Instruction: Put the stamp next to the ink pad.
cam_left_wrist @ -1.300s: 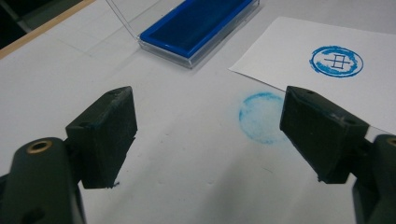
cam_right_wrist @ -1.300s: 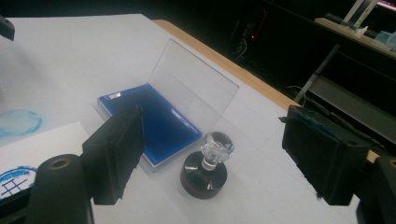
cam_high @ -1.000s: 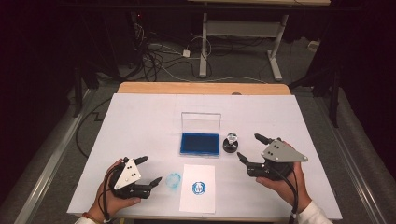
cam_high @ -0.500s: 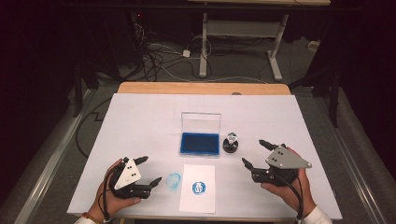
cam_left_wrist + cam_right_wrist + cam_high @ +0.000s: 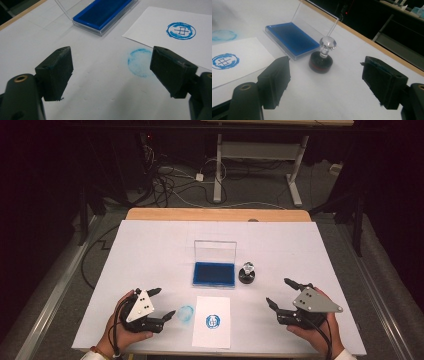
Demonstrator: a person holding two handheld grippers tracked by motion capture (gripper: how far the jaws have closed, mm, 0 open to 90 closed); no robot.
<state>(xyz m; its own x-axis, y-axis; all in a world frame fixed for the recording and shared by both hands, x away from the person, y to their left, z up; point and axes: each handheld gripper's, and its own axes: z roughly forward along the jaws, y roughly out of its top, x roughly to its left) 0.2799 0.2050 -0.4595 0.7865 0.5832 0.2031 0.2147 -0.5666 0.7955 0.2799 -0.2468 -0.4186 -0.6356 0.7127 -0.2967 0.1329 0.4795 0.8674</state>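
The stamp [image 5: 247,273] is stood upright on the bench [image 5: 150,250], just right of the ink pad [image 5: 214,274]. It is seen ahead and left of the right tool [image 5: 279,296], the nearer one. Both tools, the left tool [image 5: 163,304] included, are held apart and empty.

- We find the right gripper [image 5: 325,86] with jaws wide apart, holding nothing;
- a stamp [image 5: 322,60] with clear knob stands upright between them, farther off;
- blue ink pad [image 5: 292,38] just beside it; stamped paper [image 5: 237,66] at left.
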